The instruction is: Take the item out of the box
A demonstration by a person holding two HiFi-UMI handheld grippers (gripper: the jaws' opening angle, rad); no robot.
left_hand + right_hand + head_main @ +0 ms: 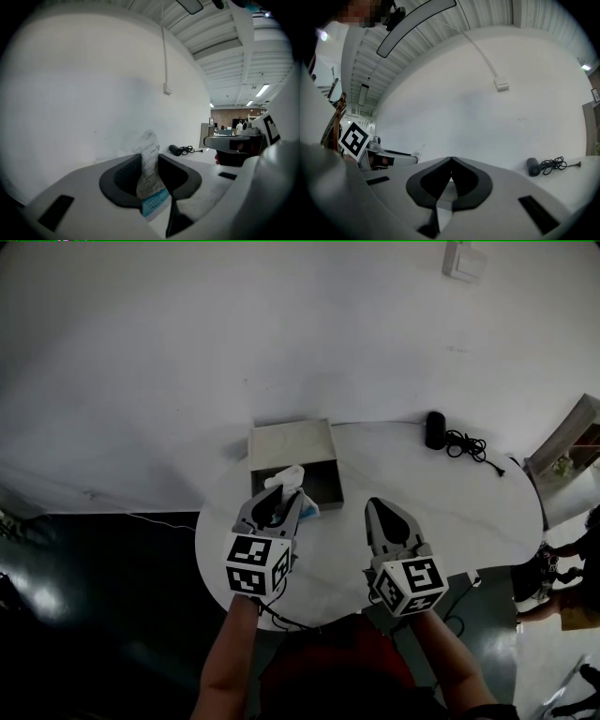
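Packet [149, 171]: white, crinkled, printed, with a blue end. It is pinched between the jaws of my left gripper [279, 498]. The pads press on its two flat faces, so the jaws stand partly apart on it.

Position: in the head view it hangs over the near edge of the open box [291, 444], at the left of the round white table [450, 512]. I judge it lifted out of the box, though no view shows the gap beneath it.

Orientation: its long axis runs roughly along the line my left gripper points, and it stands up past the fingertips. The white end leads away from me toward the box and the wall. The blue end trails back toward the gripper body, on the right-jaw side.

Right gripper [451, 160]: jaws pressed together, nothing between them. It hovers over bare table, to the right of the left gripper and apart from it.

Assessment: the left hand has the item, so the next move is its own. The box lies straight ahead of the tips, and bare table lies to the right and nearer me (a black device with a cable [436, 429] sits at the far side, well apart). Setting the packet down means carrying it sideways or back, not forward.
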